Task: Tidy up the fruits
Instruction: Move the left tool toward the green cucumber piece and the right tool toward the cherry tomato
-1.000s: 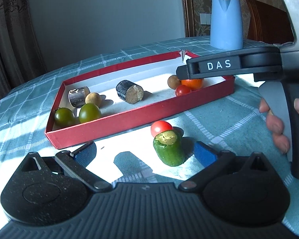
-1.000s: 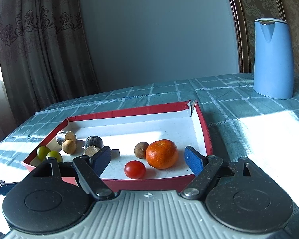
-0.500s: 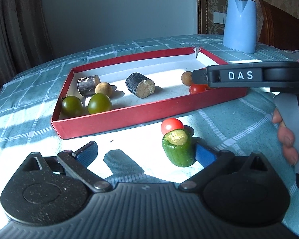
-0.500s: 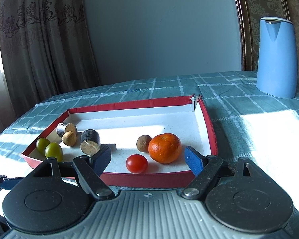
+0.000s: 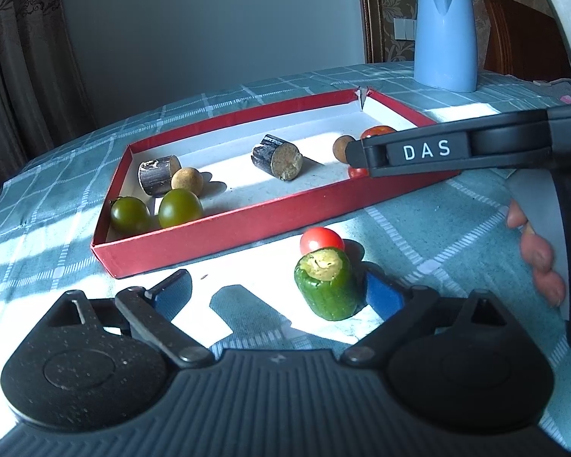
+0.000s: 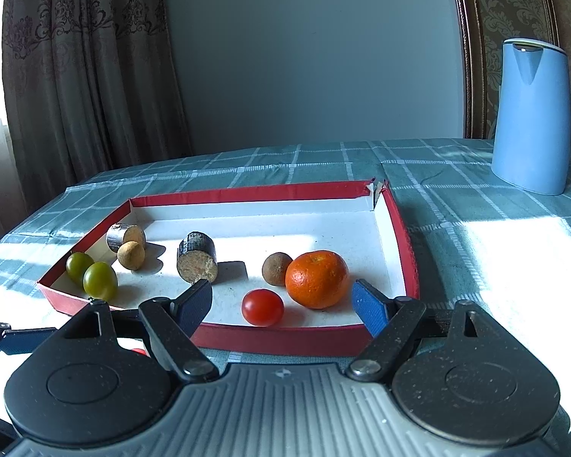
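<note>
A red box (image 5: 217,232) (image 6: 399,228) holds two green tomatoes (image 5: 179,207) (image 6: 99,280), two dark cane pieces (image 5: 279,157) (image 6: 197,257), brown longans (image 5: 187,180) (image 6: 277,268), an orange (image 6: 317,278) and a red cherry tomato (image 6: 262,307). Outside its near wall lie a green cucumber piece (image 5: 326,283) and another cherry tomato (image 5: 321,239). My left gripper (image 5: 276,293) is open and low, with the cucumber just inside its right finger. My right gripper (image 6: 283,301) is open and empty over the box's near right edge; its body (image 5: 437,150) crosses the left wrist view.
A blue kettle (image 5: 444,36) (image 6: 531,118) stands beyond the box at the back right. The table has a teal checked cloth (image 6: 495,236). A curtain (image 6: 87,76) hangs at the back left, and a wooden chair (image 5: 521,34) stands behind the kettle.
My left gripper has drifted so that the cucumber sits nearer its right finger. My right gripper has risen a little above the box. Both stayed open, and no fruit moved.
</note>
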`<state>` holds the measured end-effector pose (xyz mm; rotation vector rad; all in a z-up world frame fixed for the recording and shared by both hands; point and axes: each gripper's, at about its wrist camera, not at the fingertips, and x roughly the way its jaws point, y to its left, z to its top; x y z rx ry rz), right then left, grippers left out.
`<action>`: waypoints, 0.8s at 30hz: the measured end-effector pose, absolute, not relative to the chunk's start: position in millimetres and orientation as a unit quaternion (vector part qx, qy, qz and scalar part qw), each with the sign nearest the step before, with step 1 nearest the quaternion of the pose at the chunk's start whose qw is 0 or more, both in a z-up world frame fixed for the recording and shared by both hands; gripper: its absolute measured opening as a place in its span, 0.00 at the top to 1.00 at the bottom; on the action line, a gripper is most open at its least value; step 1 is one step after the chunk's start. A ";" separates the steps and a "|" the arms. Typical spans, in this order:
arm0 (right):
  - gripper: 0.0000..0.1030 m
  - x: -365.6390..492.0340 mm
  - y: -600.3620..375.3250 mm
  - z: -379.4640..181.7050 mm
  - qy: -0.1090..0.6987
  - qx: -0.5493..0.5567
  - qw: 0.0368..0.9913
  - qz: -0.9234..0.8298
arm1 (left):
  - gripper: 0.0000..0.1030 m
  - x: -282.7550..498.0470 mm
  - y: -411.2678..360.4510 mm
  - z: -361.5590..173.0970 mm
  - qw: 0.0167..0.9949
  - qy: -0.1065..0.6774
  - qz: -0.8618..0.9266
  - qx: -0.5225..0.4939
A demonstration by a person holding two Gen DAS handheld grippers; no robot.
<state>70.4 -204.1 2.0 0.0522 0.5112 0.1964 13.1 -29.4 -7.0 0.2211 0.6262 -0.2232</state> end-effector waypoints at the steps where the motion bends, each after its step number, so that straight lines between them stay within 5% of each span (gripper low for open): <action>1: 0.22 70.5 -203.8 2.0 0.253 0.025 0.962 0.097 | 0.08 13.3 -29.5 -6.6 0.939 0.306 -0.110 0.107; 3: 0.22 70.6 -203.7 2.0 0.253 0.023 0.962 0.097 | 0.13 13.4 -30.4 -6.4 0.939 0.306 -0.111 0.110; 7: 0.22 71.1 -203.2 1.7 0.254 0.021 0.962 0.098 | 0.45 9.5 -32.7 -5.8 0.940 0.297 -0.125 0.115; 10: 0.22 70.8 -202.7 1.7 0.254 0.018 0.962 0.099 | 0.55 6.2 -32.1 -5.3 0.939 0.295 -0.137 0.114; 21: 0.22 61.6 -189.8 2.3 0.247 -0.015 0.960 0.131 | 0.56 -10.9 -15.7 3.7 0.953 0.255 -0.123 0.107; 22: 0.22 62.1 -190.3 2.3 0.248 -0.012 0.960 0.129 | 0.53 -11.9 -14.9 3.5 0.953 0.254 -0.123 0.111; 24: 0.22 63.2 -193.0 2.5 0.249 -0.004 0.961 0.124 | 0.29 -16.0 -8.5 1.4 0.955 0.250 -0.101 0.125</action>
